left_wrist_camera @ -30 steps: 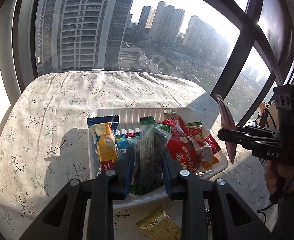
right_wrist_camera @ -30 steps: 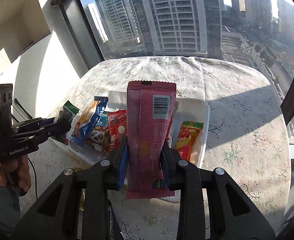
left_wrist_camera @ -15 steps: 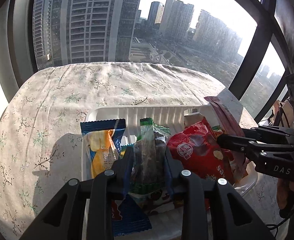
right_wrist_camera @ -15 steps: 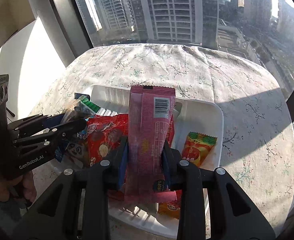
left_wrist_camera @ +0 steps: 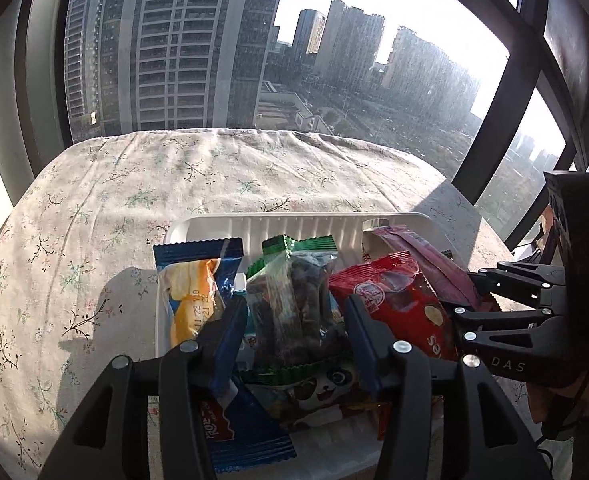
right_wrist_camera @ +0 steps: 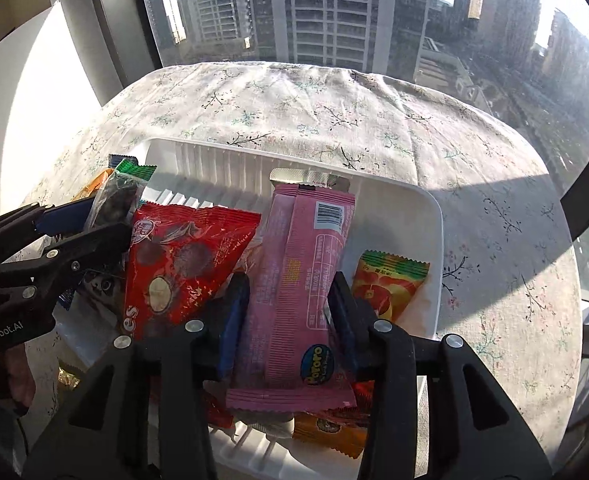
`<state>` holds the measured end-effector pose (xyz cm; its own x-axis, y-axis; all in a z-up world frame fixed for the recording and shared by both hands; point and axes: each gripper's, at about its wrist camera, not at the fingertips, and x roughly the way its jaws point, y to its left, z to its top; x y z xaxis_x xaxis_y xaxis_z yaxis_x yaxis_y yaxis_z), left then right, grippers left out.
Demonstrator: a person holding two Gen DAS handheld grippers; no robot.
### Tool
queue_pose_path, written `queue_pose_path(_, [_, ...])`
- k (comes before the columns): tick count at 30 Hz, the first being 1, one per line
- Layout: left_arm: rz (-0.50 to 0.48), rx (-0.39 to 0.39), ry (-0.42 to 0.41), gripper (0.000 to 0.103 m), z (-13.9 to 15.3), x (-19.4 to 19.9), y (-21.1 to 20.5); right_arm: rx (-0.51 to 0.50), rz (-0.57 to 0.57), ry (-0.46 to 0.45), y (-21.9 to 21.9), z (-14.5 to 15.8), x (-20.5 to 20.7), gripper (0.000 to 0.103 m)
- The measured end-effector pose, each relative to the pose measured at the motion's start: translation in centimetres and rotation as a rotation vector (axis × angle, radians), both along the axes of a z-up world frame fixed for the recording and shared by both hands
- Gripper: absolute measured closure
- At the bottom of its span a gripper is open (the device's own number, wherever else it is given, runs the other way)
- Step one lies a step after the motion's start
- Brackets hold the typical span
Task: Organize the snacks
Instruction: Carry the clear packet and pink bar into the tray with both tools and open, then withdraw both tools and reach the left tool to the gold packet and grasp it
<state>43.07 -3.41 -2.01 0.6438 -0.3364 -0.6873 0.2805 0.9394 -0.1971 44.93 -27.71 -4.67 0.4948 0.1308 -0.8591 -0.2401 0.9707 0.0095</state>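
Observation:
A white tray on the flowered cloth holds several snack packs. My left gripper is shut on a clear green-edged pack of dark snacks, held over the tray's near left part. That pack also shows in the right wrist view. My right gripper is shut on a long pink wrapper, held upright over the tray's middle. In the left wrist view the pink wrapper sits at the right. A red pack lies between the grippers. A blue and yellow pack leans at the tray's left.
An orange and green pack lies in the tray's right part. A panda pack and a blue wrapper lie under my left gripper. The flowered tablecloth stretches to the window. A gold wrapper lies beside the tray.
Both grippers have moved forward and lower over the tray with their packs. The red pack now sits between them.

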Motion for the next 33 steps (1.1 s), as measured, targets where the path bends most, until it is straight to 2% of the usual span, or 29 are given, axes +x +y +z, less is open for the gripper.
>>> queue_pose_path(5, [0.008, -0.004, -0.022, 0.042, 0.7, -0.4, 0.2, -0.007, -0.018, -0.021, -0.6, 0.2, -0.7, 0.052])
queue_pose_path(9, [0.008, 0.000, -0.034, 0.038, 1.0, -0.7, 0.0, -0.015, -0.018, -0.059, -1.1, 1.6, -2.1, 0.051])
queue_pose_path(13, [0.009, 0.001, -0.056, 0.032, 1.6, -1.3, 0.0, -0.021, -0.022, -0.113, -1.9, 3.2, -4.4, 0.043])
queue_pose_path(15, [0.012, -0.004, -0.068, 0.025, 2.0, -1.6, 0.1, -0.011, -0.027, -0.141, -2.5, 4.0, -6.1, 0.039])
queue_pose_path(16, [0.016, -0.005, -0.074, 0.022, 2.2, -1.7, 0.1, 0.006, -0.027, -0.159, -2.9, 4.4, -7.2, 0.036])
queue_pose_path(18, [0.022, -0.001, -0.084, 0.010, 2.5, -2.0, 0.2, 0.062, -0.014, -0.198, -3.8, 5.1, -9.4, 0.026])
queue_pose_path(21, [0.022, 0.008, -0.086, 0.004, 2.9, -2.4, 0.1, 0.173, 0.027, -0.270, -5.3, 5.9, -13.4, 0.016])
queue_pose_path(25, [0.025, 0.046, -0.083, 0.001, 4.0, -3.4, -0.4, 0.248, 0.043, -0.346, -6.9, 5.9, -17.9, 0.013])
queue_pose_path(29, [0.035, 0.105, -0.077, 0.001, 4.8, -5.6, -0.7, 0.276, 0.040, -0.351, -8.3, 6.0, -20.5, 0.012])
queue_pose_path(31, [0.027, 0.143, -0.067, 0.000, 4.7, -7.0, -0.9, 0.253, 0.044, -0.345, -8.3, 6.3, -21.2, 0.012])
queue_pose_path(33, [0.038, 0.182, -0.054, 0.000, 4.1, -8.8, -0.8, 0.189, 0.034, -0.342, -7.9, 6.6, -21.8, 0.012])
